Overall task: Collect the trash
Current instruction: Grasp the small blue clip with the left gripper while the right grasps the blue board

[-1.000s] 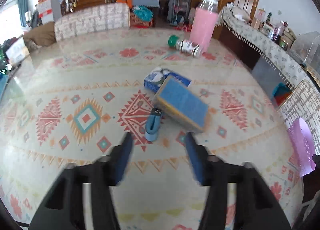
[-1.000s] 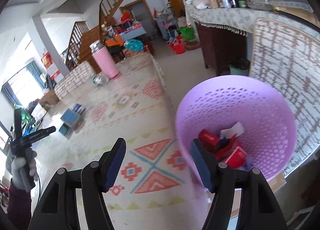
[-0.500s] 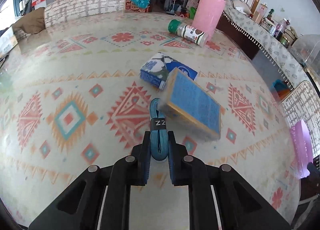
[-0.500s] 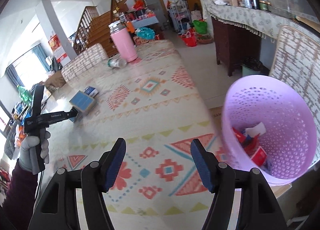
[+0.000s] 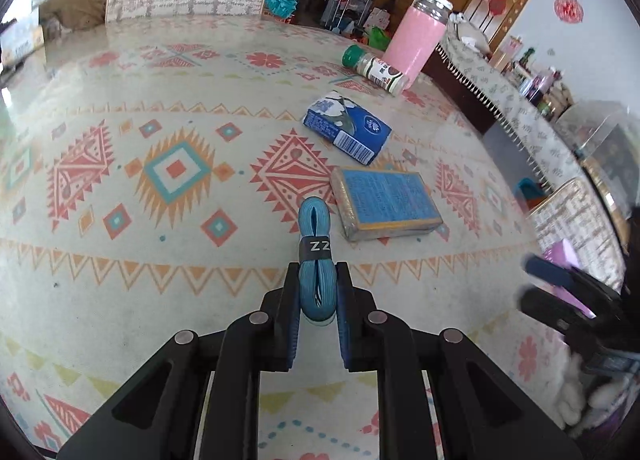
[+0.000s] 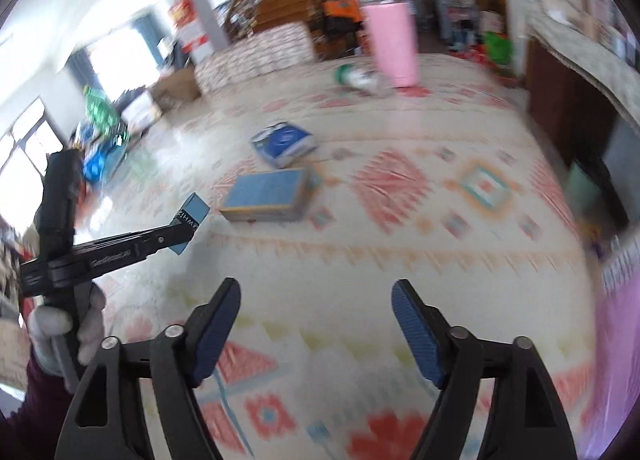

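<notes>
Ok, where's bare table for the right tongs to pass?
Free: the wide cloth left of the blue strap and the flat blue box, and the near strip under the right tongs. Crowded: flat box, tissue pack, spice jar and pink flask running back on the right.

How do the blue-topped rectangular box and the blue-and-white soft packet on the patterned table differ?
The blue-topped rectangular box has crisp edges and tan sides; the blue-and-white soft packet is rounded and plump. The box's top is plain blue with fine print; the packet shows white artwork and a barcode. The box lies nearer the left claw, which is shut on a folded blue strap; the packet lies beyond it. Both lie flat on the patterned table, untouched.
</notes>
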A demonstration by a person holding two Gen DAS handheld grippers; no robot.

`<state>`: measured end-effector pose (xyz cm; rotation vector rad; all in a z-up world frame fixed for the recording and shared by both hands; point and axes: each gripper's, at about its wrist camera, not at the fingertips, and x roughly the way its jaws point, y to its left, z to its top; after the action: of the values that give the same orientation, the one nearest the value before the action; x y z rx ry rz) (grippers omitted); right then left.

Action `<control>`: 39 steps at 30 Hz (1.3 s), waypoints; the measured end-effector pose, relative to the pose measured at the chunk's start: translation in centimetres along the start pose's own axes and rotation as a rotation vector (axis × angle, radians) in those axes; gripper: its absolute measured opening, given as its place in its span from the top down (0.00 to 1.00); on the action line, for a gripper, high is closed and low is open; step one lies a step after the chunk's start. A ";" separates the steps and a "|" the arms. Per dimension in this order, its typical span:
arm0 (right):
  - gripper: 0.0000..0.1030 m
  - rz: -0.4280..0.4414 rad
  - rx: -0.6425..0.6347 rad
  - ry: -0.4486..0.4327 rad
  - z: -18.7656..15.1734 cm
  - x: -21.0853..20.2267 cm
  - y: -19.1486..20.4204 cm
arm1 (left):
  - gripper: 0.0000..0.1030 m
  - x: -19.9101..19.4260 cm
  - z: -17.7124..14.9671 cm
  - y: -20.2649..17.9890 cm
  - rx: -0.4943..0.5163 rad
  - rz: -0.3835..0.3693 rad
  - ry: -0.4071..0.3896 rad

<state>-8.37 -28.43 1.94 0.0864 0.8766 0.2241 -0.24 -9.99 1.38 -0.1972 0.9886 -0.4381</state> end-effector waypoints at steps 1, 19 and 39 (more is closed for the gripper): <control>0.18 -0.005 -0.032 0.006 0.8 0.8 0.5 | 0.86 0.0 0.0 0.3 -0.009 -0.009 0.002; 0.10 0.104 -0.190 0.213 8.6 11.8 3.2 | 0.86 0.0 -0.2 2.1 -0.100 -0.044 0.032; 0.40 -0.082 -0.234 0.205 2.6 8.3 5.5 | 0.86 -0.1 -0.4 1.8 -0.077 -0.006 0.022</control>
<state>-2.10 -21.14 -1.70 -0.1933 1.0491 0.2610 -0.13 -8.36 0.61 -0.2656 1.0278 -0.4087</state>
